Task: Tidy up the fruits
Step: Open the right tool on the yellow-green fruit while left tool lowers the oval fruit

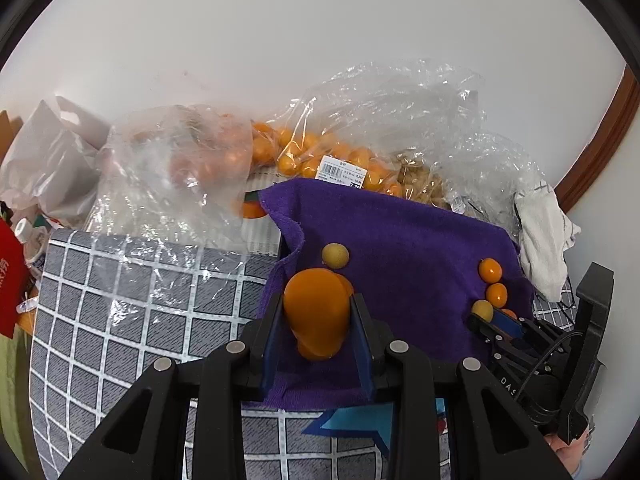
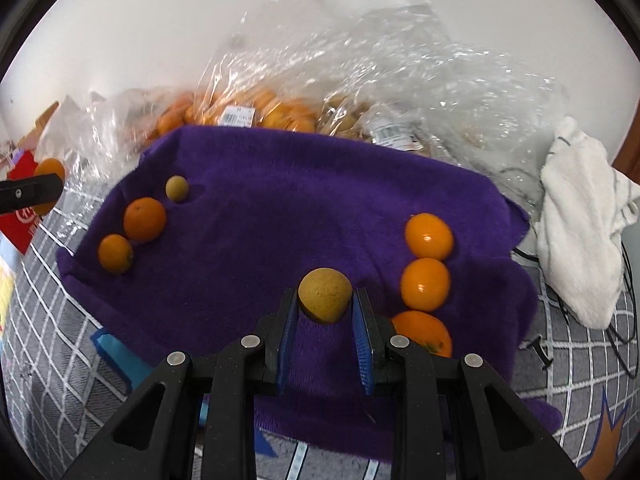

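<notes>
gripping an orange fruit (image 1: 318, 314), the left gripper (image 1: 316, 320) hangs over the purple cloth (image 1: 400, 248); the right gripper (image 2: 325, 306) pinches a yellowish round fruit (image 2: 325, 294) near two kumquats (image 2: 428, 256).

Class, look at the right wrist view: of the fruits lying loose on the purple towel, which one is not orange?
The small yellowish-brown fruit at the towel's far left, beside two orange ones; every other loose fruit is orange.

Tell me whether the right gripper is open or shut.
Shut on the yellowish fruit: in the right wrist view the right gripper has both blue pads pressed against its sides, above the purple towel.
</notes>
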Demonstrator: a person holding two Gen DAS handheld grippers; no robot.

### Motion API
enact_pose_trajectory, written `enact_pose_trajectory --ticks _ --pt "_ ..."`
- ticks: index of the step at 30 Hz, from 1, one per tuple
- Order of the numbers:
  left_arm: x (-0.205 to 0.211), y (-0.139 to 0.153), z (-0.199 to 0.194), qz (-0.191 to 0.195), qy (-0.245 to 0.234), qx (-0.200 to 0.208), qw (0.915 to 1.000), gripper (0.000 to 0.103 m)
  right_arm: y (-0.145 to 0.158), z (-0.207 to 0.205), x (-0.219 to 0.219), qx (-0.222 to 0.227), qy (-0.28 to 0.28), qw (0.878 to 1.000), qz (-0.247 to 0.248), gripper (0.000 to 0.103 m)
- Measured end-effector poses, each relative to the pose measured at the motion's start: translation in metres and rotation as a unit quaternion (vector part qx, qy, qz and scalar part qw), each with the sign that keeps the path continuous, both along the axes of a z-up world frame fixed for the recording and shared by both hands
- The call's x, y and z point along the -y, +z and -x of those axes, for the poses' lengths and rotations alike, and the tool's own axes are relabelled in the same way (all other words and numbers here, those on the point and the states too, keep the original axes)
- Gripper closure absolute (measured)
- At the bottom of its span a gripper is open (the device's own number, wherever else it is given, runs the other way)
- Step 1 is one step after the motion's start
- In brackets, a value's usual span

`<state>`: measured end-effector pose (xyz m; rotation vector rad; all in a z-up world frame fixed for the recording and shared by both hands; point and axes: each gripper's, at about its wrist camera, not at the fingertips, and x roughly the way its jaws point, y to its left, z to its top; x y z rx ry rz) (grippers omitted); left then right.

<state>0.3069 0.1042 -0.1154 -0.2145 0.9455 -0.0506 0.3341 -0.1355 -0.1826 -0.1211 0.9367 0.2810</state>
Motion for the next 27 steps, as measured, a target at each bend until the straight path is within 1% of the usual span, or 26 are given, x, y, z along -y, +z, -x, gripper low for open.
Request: enact_pose_trajectory --ticks 6,8,9,11,13,14,20,24,27 --pt "0.008 -0.009 -0.011 -0.001 -0.014 -0.008 0.9999 0.073 -0.013 -0.006 0.003 -0.013 -0.006 1.000 0.000 0.076" --pt "0.013 -0.012 -0.016 -0.002 -0.021 -0.011 0.9997 0.073 -0.013 -0.006 0.003 -0.011 -0.006 1.000 -0.002 0.076" --pt "0.014 -0.013 -0.017 -0.003 -0.023 -0.011 0.9997 0.073 -0.013 -0.006 0.004 -0.011 -0.006 1.000 -0.002 0.075" --pt "0.019 -0.015 -0.021 -0.004 -0.030 -0.012 0.9995 0.073 -0.011 -0.006 0.004 -0.012 -0.007 1.000 -0.004 0.071" --pt "0.024 -0.017 -0.025 -0.004 -0.036 -0.014 0.9992 0.073 -0.006 -0.004 0.005 -0.006 -0.009 1.000 -0.006 0.062" --pt "0.026 -0.018 -0.027 -0.004 -0.038 -0.015 0.9991 0.073 0.000 -0.001 0.006 0.002 -0.011 1.000 -0.006 0.061" --pt "0.043 -0.025 -0.037 -0.005 -0.056 -0.024 0.9982 0.073 0.032 0.013 0.025 0.041 -0.031 0.999 -0.001 0.061" --pt "0.055 -0.030 -0.041 -0.007 -0.066 -0.032 0.9973 0.073 0.045 0.020 0.043 0.059 -0.052 0.997 0.002 0.060" --pt "0.066 -0.036 -0.044 -0.022 -0.073 -0.038 0.9963 0.073 0.048 0.024 0.055 0.065 -0.066 0.996 0.005 0.060"
